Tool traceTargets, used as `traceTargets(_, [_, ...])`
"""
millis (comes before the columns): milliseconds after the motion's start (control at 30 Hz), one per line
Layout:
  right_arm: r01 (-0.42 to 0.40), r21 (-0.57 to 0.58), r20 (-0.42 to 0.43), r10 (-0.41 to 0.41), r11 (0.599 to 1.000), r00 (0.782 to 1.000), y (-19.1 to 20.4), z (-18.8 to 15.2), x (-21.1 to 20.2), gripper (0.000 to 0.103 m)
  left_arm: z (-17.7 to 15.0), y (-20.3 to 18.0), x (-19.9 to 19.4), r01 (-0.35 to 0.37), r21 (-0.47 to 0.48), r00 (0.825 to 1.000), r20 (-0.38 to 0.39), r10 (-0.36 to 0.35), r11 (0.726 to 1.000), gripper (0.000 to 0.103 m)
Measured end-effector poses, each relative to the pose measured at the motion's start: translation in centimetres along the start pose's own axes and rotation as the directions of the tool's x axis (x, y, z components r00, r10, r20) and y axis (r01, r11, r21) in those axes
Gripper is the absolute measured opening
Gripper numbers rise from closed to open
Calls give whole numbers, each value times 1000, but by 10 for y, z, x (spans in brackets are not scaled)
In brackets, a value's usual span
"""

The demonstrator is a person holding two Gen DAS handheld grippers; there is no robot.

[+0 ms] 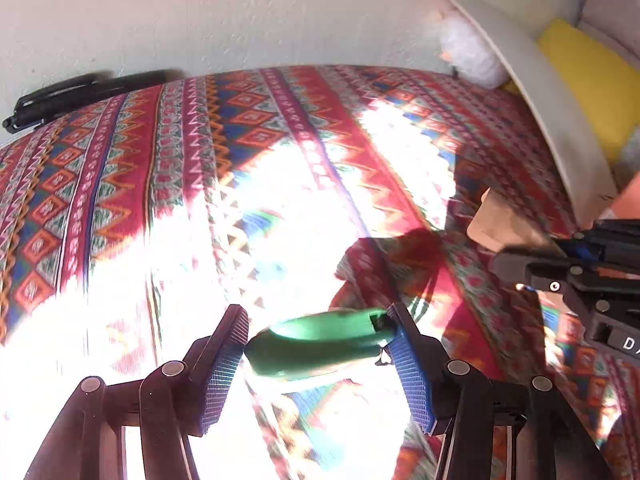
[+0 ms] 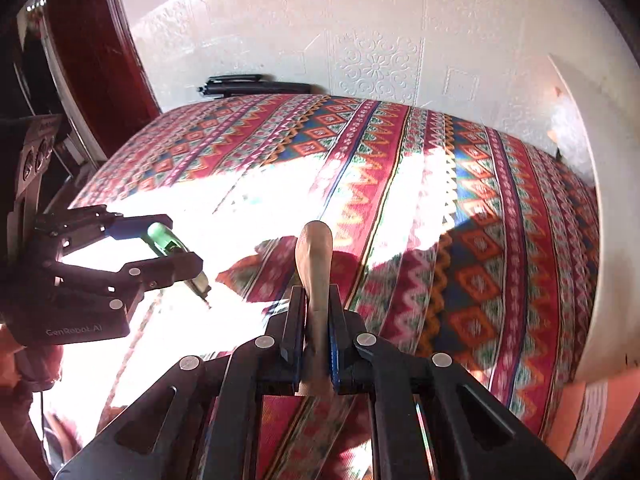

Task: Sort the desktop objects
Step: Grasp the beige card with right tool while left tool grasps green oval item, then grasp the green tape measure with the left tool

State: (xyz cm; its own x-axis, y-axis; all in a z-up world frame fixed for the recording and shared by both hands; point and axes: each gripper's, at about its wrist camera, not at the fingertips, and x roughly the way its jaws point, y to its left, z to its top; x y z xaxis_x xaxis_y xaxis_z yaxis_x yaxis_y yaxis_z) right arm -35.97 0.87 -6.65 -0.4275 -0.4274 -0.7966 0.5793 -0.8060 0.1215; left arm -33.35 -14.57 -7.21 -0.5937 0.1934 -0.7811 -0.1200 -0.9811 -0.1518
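Green tool (image 1: 320,344) sits clamped btwn my left gripper (image 1: 318,344) pads, held above the sunlit patterned cloth on the counter (image 1: 120,184). Right gripper (image 2: 318,312) is closed tight on a wooden handle (image 2: 314,248), also off the cloth. Black pens (image 2: 248,85) lie at the counter's far edge, against the wall.
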Motion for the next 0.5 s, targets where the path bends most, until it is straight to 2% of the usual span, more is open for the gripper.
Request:
traceTargets(33, [-5, 12, 5, 5, 1000, 1000, 7, -16, -18, 10, -13, -12, -17, 10, 3, 1000, 9, -10, 1000, 45])
traceTargets(133, [-21, 44, 24, 20, 999, 1000, 25, -59, -61, 10, -46, -47, -62, 14, 31, 999, 39, -16, 999, 44])
traceTargets(233, [-49, 81, 46, 45, 996, 998, 28, -92, -93, 11, -68, -71, -82, 5, 67, 999, 41, -8, 998, 44])
traceTargets(300, [-67, 92, 69, 60, 994, 996, 27, -107, -109, 11, -75, -74, -83, -3, 44, 999, 37, 1, 999, 66])
traceTargets(333, [-76, 98, 81, 68, 992, 994, 26, -115, -116, 12, -77, -74, -83, -17, 31, 999, 43, 16, 999, 84])
traceTargets(367, [-85, 104, 93, 75, 991, 993, 26, -123, -124, 12, -78, -74, -81, -51, 21, 997, 55, 50, 998, 96])
traceTargets(400, [-94, 109, 105, 82, 990, 991, 25, -130, -132, 13, -77, -73, -75, -79, 10, 995, 56, 78, 997, 101])
traceTargets(500, [-90, 128, 104, 77, 988, 992, 21, -139, -131, 13, -80, -72, -42, -112, -6, 994, -11, 112, 994, 102])
